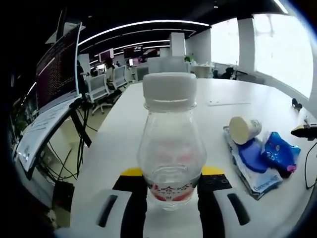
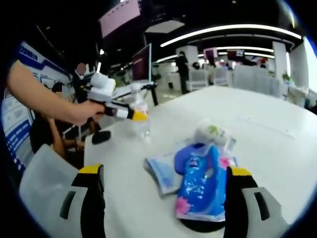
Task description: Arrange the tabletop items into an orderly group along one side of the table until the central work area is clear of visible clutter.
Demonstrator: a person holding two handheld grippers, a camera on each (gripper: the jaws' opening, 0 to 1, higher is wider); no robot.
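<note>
Bottle [image 1: 171,148]: clear glossy plastic, matt white plastic cap [image 1: 169,90]. Table [image 1: 163,101]: smooth white surface, slight sheen. Packet [image 2: 202,188]: glossy blue plastic film. Cup [image 1: 244,129]: matt, paper-like.

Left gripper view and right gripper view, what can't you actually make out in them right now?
- Bottle label: left gripper view, print blurred; base cut off between the left claw jaws.
- Blue packet text: right gripper view, too blurred to read.
- Dark item under that packet: right gripper view, covered by it.
- Right claw grip on the packet: contact not visible.
- Cup contents: left gripper view, lying sideways, unreadable.
</note>
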